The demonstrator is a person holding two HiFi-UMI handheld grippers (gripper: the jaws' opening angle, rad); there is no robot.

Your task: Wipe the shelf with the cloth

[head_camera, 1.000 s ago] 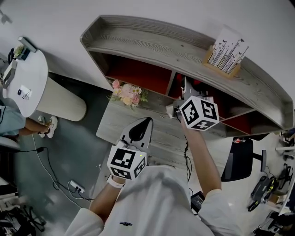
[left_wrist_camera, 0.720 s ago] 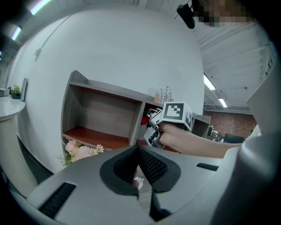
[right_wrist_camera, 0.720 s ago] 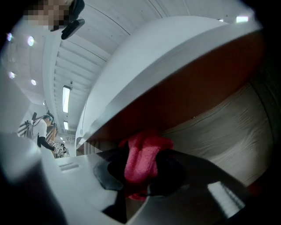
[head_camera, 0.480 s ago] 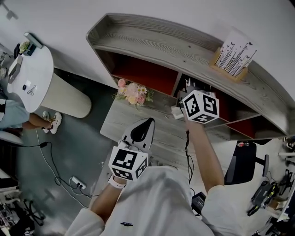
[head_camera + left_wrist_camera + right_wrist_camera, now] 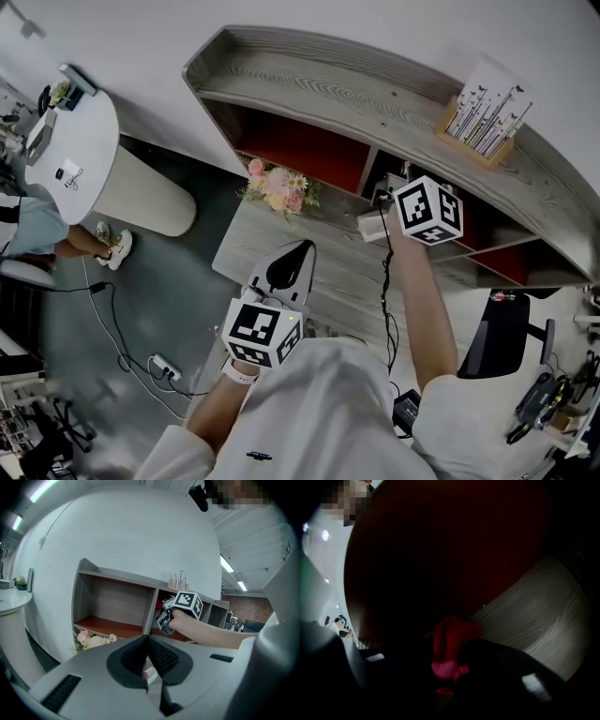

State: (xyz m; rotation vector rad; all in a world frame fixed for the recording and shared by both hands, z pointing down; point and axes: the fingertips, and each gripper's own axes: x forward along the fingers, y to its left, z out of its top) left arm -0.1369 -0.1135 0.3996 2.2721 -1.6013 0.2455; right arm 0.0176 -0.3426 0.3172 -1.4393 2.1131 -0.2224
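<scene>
Right gripper inside shelf compartment, cloth clamped
Right jaws grip the red cloth in the dark compartment, centre-right of the head view; left gripper jaws closed, empty, lower centre over the desk

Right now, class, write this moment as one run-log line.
right tongs: shut on cloth, inside shelf bay | left tongs: shut, empty, held low

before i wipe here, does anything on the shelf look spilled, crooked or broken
Nothing stands out. The card holder stands upright on the shelf, the flowers look tidy, and the right gripper grips the cloth.
</scene>
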